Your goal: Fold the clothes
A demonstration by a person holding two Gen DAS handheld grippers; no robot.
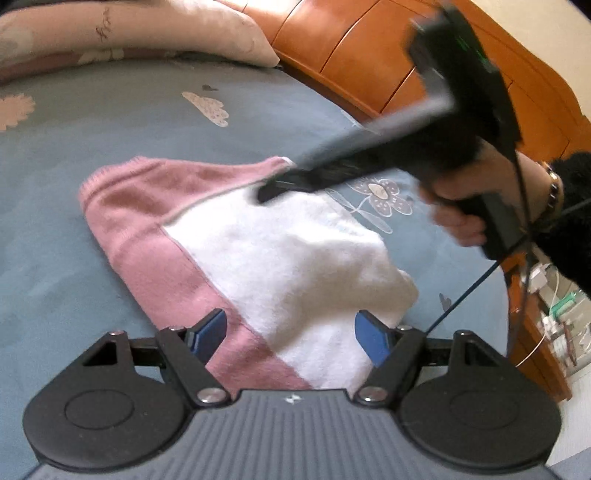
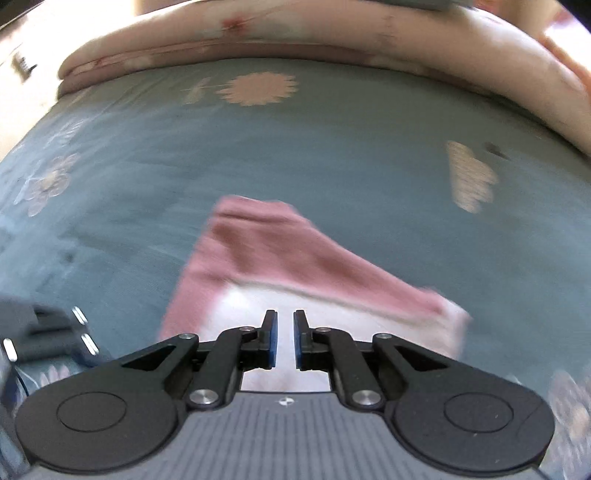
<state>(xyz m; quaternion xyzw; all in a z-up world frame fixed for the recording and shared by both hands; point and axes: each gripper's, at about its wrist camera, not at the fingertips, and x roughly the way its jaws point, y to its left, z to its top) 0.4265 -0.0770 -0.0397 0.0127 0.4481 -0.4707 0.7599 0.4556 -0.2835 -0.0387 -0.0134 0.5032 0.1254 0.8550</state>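
Observation:
A folded pink and white knit sweater (image 1: 258, 251) lies on the blue-grey flowered bedsheet (image 1: 110, 129). My left gripper (image 1: 290, 325) is open wide just above the sweater's near end, and its blue pads touch nothing. My right gripper (image 1: 264, 194), held in a person's hand (image 1: 454, 206), reaches in from the right, its tip at the far edge where pink meets white. In the right wrist view the right gripper (image 2: 285, 321) hovers over the white part of the sweater (image 2: 266, 251). Only a thin gap shows between its pads, with no cloth in it. The picture is blurred by motion.
A pink pillow (image 1: 129, 33) lies along the far side of the bed, with an orange wooden headboard (image 1: 369, 48) behind it. A cluttered nightstand (image 1: 554, 314) stands at the right edge. A black cable (image 1: 465, 291) trails from the right gripper.

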